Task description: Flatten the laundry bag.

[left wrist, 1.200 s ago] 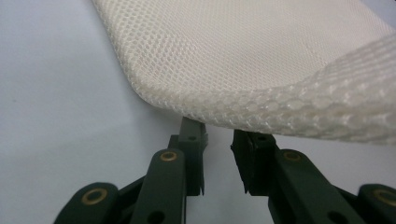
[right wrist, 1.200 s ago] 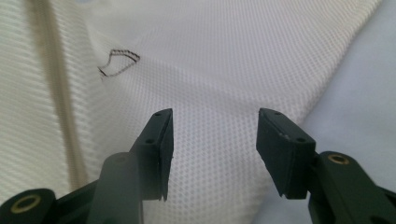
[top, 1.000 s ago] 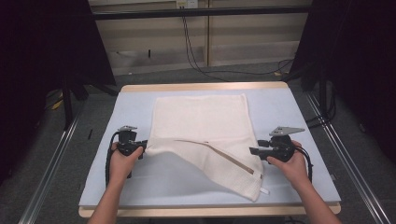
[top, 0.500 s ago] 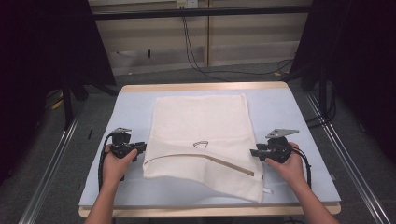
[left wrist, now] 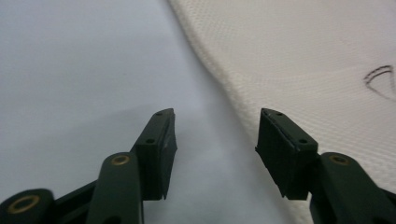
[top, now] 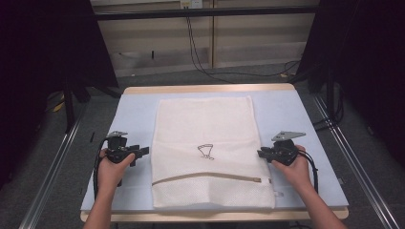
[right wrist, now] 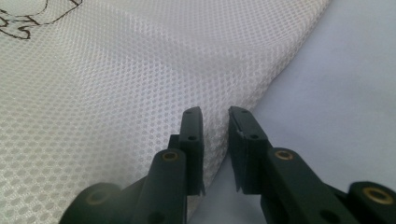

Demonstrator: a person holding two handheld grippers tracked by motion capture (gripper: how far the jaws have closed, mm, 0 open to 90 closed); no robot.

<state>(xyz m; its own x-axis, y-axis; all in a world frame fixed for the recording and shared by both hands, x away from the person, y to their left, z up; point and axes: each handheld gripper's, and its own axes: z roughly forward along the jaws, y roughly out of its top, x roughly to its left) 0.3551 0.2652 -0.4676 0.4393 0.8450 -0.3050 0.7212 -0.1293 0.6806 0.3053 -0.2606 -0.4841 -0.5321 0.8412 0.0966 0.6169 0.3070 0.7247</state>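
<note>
We see the white mesh laundry bag (top: 210, 152) flat mid-table on the blue mat (top: 305, 114), long axis running away from us, zipper end nearest. Left gripper (top: 138, 151), jaws just opening and empty, sits just off the bag's left edge. Right gripper (right wrist: 215, 140), jaws just closing, straddles the right edge, a narrow gap showing; not yet clamped, so released

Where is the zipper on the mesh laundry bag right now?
In the high view, the zipper runs across the mesh laundry bag near its front edge, below the small printed logo.
</note>
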